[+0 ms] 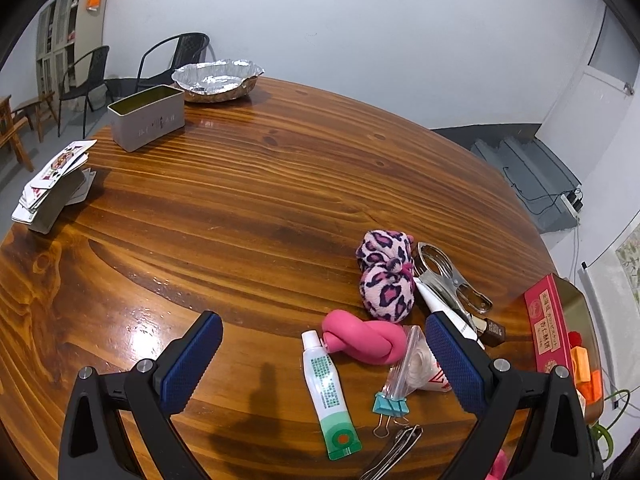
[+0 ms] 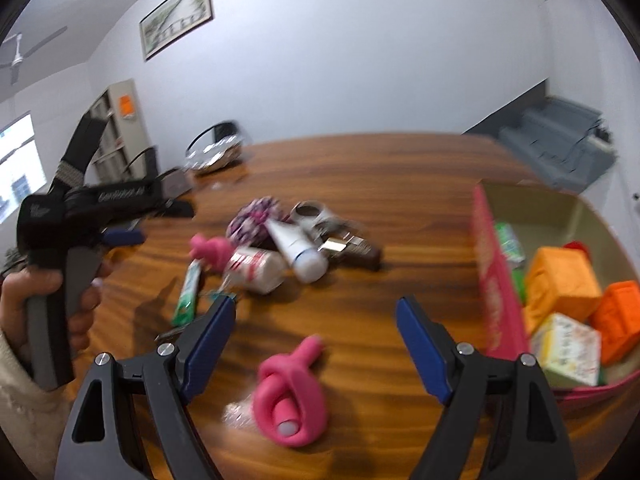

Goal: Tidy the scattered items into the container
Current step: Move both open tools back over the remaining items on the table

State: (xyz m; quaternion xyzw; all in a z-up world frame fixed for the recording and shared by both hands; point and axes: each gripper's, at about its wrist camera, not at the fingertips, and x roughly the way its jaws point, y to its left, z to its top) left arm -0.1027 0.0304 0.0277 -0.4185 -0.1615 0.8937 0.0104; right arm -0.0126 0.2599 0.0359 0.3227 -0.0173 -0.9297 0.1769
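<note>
Wooden table (image 2: 400,184); right gripper (image 2: 316,316) jaws wide, empty.

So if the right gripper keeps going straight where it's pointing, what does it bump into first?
Probably the pink knotted toy lying on the table just ahead, between the open fingers of the right gripper. The picture is blurred, so depth is a guess. The red box sits off to the side, out of that line.

Scattered items (image 1: 384,300) beside red container (image 2: 496,280)
</note>
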